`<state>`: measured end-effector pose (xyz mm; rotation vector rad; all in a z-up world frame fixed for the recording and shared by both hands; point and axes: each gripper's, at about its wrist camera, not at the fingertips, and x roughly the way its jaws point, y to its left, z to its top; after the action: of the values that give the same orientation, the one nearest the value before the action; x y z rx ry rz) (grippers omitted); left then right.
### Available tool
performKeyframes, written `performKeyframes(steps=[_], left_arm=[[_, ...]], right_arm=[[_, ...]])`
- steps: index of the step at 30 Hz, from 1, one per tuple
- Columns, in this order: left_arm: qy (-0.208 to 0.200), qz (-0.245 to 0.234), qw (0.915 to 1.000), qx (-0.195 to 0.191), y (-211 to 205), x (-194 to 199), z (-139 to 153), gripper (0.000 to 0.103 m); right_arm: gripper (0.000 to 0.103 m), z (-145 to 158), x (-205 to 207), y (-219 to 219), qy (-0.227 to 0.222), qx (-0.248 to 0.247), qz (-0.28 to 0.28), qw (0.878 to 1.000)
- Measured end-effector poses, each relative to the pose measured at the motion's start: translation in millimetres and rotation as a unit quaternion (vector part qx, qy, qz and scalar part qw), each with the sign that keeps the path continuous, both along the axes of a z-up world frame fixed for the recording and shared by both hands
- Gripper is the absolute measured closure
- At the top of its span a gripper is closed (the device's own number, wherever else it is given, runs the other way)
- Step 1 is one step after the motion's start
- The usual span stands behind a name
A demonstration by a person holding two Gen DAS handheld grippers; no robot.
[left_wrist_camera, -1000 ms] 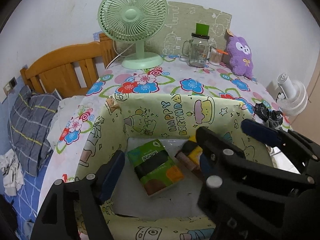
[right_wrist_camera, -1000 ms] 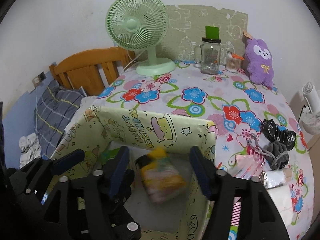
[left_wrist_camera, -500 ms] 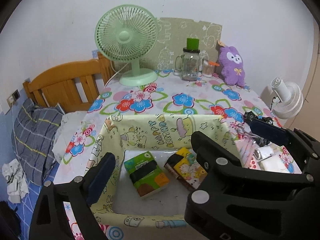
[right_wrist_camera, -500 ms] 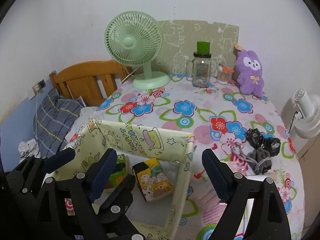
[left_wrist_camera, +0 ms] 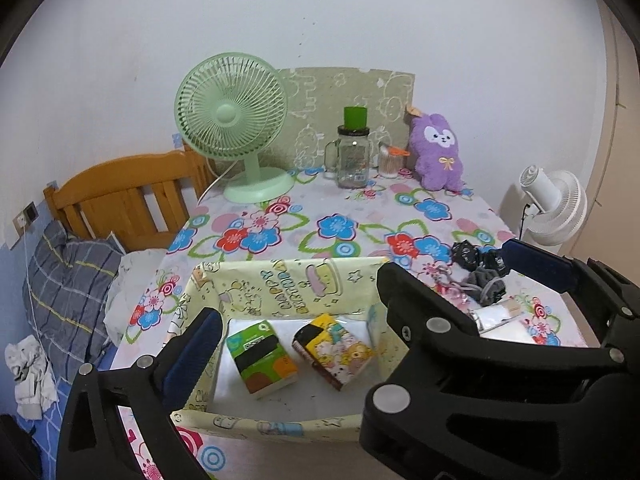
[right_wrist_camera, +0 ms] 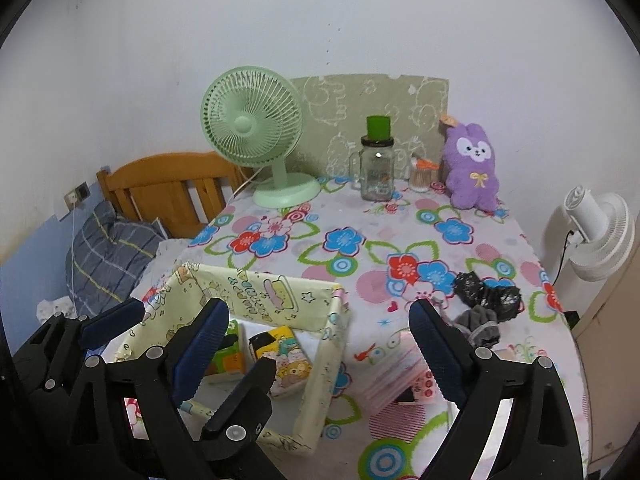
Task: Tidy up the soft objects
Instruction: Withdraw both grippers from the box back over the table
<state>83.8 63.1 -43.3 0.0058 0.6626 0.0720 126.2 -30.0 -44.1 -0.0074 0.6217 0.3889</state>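
desk (left_wrist_camera: pixel 440 216) with floral cloth | yellow cartoon-print box (left_wrist_camera: pixel 280 284) at its near edge | green tissue pack (left_wrist_camera: pixel 262 356) and yellow tissue pack (left_wrist_camera: pixel 334 350) lying side by side on the box floor | left gripper (left_wrist_camera: pixel 304 344) fingers opening, spread, nothing between | right gripper (right_wrist_camera: pixel 320 356) fingers opening, spread, pinching nothing
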Motion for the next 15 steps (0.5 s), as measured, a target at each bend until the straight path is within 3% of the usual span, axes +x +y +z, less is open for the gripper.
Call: performKeyframes(steps=[15], left_arm=[[-0.034, -0.027, 0.999, 0.004, -44, -11, 17, 0.0]], right_arm=[[0.008, 19, -15, -48, -0.031, 0.009, -0.029, 0.999]])
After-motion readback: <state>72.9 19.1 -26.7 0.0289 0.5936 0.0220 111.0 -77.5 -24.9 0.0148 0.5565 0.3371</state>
